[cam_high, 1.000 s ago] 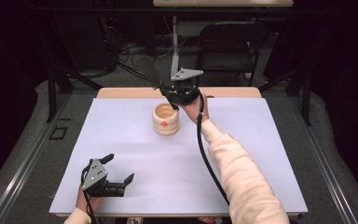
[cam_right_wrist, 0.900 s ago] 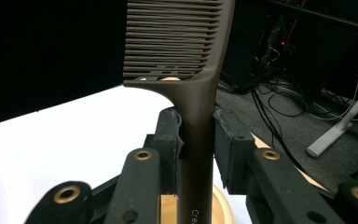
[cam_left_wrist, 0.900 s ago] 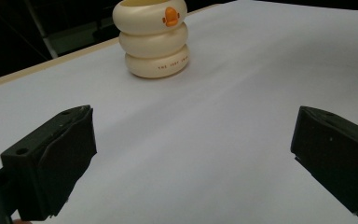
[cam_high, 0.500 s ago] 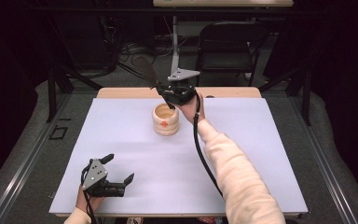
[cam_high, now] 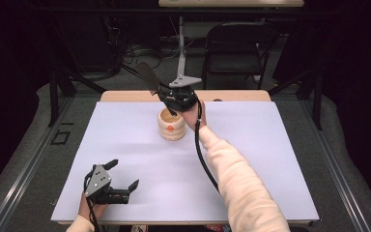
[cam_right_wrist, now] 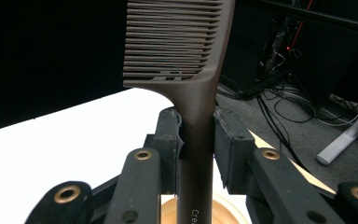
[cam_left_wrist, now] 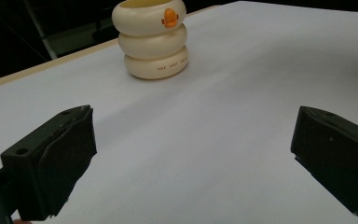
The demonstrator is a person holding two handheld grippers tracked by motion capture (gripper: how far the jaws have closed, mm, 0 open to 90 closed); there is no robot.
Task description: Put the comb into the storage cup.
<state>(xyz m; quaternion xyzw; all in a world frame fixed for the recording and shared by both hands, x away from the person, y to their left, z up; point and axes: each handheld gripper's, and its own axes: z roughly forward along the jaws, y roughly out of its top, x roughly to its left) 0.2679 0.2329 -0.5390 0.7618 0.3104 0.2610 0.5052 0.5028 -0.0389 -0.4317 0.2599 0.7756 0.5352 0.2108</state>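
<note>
- Cream ribbed cup (cam_high: 170, 124) is standing upright on the white desk (cam_high: 270, 159), far half, near the middle; orange duck mark is facing the near edge.
- Brown comb (cam_high: 147, 77) is going handle-first into the cup: the handle's lower end is sitting inside the rim, the toothed end is sticking up and leaning towards the far left in the high view.
- Inside of the cup is mostly hidden by the right gripper (cam_high: 176, 99); can't tell whether anything else is in it, or whether the handle is touching the bottom.
- In the right gripper view the comb (cam_right_wrist: 186, 60) is cut off at the top edge and the cup (cam_right_wrist: 214, 210) is showing as a sliver of rim at the bottom.
- In the left gripper view the cup (cam_left_wrist: 151, 39) is cropped at the top edge.
- Right jaws are standing narrow, clamping the comb handle just below the teeth, pads pressing on both sides.
- Left gripper (cam_high: 121, 186) is sitting low at the near left corner of the desk, well apart from the cup; jaws are standing wide, gripping nothing.
</note>
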